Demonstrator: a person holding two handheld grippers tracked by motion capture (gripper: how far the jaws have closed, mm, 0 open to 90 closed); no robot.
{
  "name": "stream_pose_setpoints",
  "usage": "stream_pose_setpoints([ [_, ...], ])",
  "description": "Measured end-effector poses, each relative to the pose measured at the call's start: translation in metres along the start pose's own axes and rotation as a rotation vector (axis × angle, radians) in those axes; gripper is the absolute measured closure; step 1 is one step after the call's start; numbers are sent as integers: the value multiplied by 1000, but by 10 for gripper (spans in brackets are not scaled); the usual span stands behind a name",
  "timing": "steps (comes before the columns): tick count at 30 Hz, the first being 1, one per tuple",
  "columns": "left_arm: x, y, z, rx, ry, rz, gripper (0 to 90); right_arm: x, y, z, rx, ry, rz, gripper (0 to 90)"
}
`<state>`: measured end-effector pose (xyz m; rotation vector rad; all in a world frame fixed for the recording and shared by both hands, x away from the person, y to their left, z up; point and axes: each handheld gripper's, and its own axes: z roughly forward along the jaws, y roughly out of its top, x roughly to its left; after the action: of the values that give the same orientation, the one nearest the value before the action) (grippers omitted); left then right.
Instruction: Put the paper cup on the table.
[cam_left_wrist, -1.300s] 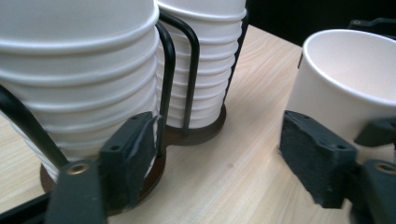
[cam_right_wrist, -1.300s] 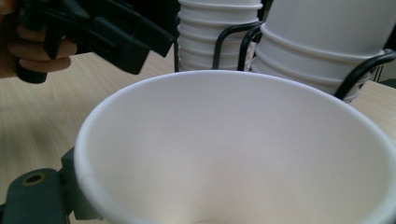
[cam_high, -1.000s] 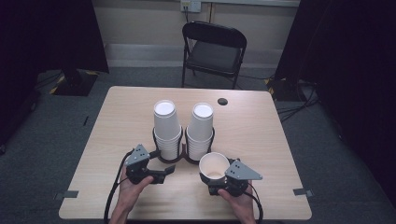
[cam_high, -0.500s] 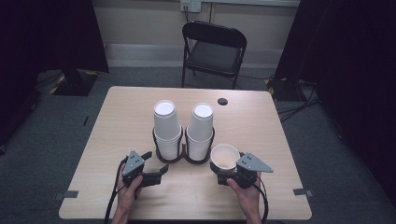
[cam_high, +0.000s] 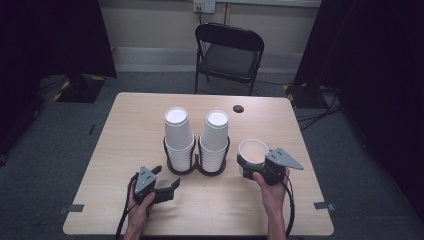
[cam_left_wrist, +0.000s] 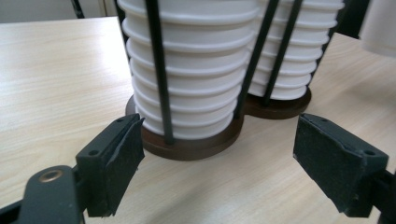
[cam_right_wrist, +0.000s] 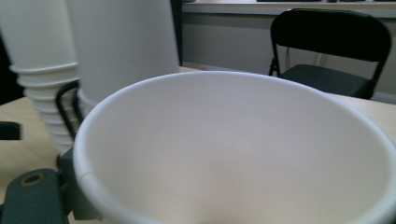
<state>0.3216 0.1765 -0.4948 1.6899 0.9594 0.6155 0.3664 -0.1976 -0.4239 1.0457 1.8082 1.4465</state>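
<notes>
Two stacks of white paper cups (cam_high: 178, 132) (cam_high: 214, 135) stand upside down in a dark twin-ring cup holder (cam_high: 196, 167) at the table's middle. My right gripper (cam_high: 246, 167) is shut on a single white cup (cam_high: 253, 150), mouth up, just right of the holder; its open mouth (cam_right_wrist: 243, 149) is close to the right gripper view's camera. My left gripper (cam_high: 170, 187) rests open on the table in front of the holder's left side. In the left gripper view its jaws stand wide apart before the holder's base (cam_left_wrist: 196, 142) and the stacked cup rims (cam_left_wrist: 187, 70).
A small dark round disc (cam_high: 238, 108) lies near the far edge of the wooden table (cam_high: 120, 135). A black folding chair (cam_high: 227, 52) stands beyond the table. Cables trail from both grippers toward the near edge.
My right gripper has carried the single cup rightward and a little farther, away from the holder. The left gripper has slid slightly toward the near edge.
</notes>
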Motion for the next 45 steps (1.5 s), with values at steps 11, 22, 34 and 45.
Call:
stream_pose_setpoints([
  [11, -2, -3, -5, -42, 26, 14, 160, -17, 9, 25, 8, -43, 4, 103],
  [22, -3, -4, -8, -71, 32, 21, 168, -28, 7, 58, -19, -47, 21, 103],
  [34, -3, -5, -10, -94, 55, 16, 157, -41, 2, 91, 49, -86, 16, 103],
  [45, -3, -5, -11, -101, 54, 10, 158, -51, -18, 99, 95, -79, 49, 102],
])
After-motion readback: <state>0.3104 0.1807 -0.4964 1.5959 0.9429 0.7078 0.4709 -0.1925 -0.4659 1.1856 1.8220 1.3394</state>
